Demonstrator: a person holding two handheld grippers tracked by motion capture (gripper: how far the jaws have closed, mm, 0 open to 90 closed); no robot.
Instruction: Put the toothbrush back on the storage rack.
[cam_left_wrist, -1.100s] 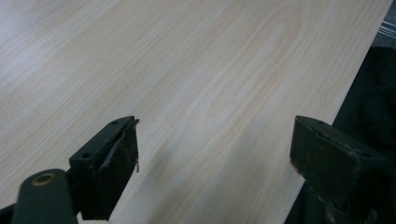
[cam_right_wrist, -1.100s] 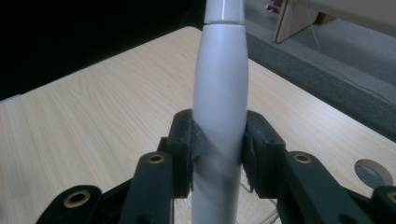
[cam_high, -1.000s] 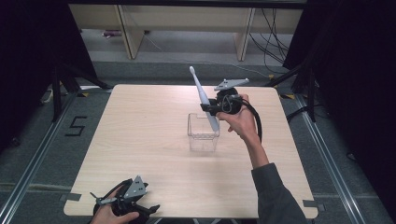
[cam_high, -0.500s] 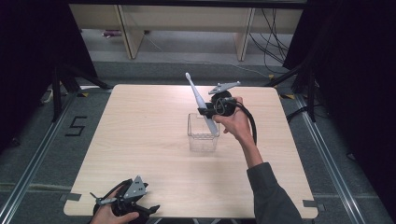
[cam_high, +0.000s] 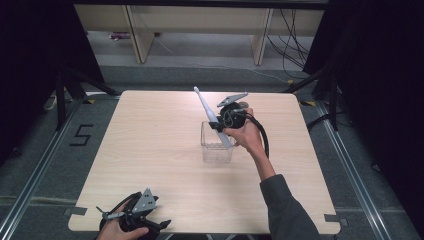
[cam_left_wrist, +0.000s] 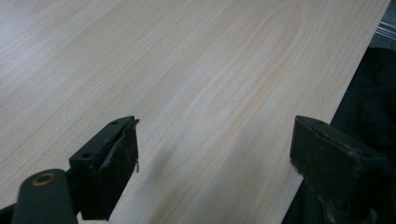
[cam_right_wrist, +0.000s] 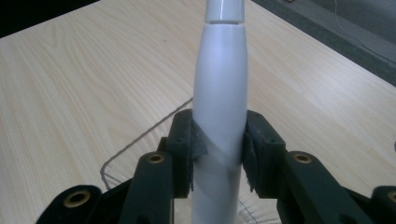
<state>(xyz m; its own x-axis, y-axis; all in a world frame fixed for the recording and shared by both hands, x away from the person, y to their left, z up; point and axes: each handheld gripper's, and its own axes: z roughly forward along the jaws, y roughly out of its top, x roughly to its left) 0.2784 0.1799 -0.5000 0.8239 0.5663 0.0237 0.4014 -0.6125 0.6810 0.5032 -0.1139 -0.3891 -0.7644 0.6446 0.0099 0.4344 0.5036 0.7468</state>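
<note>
right tool (cam_high: 220, 123): jaws pinching the white wand (cam_high: 207, 111) from both sides, seen clearly in the right gripper view (cam_right_wrist: 219, 154); the person's hand (cam_high: 246, 134) is gripping it, forearm and grey sleeve (cam_high: 290, 215) running in from the bottom right of the high view.
white wand: long, slim, white plastic, wider body stepping to a thinner tip section (cam_right_wrist: 219, 93); sitting tilted, upper end leaning up and away toward the far left, lower end reaching down into the clear box; cannot tell whether the lower end is touching the box floor.
clear box (cam_high: 217, 147): transparent, open-topped, square, standing upright near the middle of the bench, slightly right of centre; its rim is showing as a thin curved outline under the jaws in the right gripper view (cam_right_wrist: 140, 140).
left tool (cam_high: 132, 220): jaws spread wide, nothing between them (cam_left_wrist: 215, 163); resting low at the near left edge of the bench, held in the person's other hand (cam_high: 117, 231); well apart from the box.
bench (cam_high: 150, 150): light wood-grain top, taped at the near corners.
floor mark (cam_high: 81, 136): a "5" showing on the grey floor left of the bench.
cable (cam_high: 262, 135): black, looping off the right tool beside the wrist.
</note>
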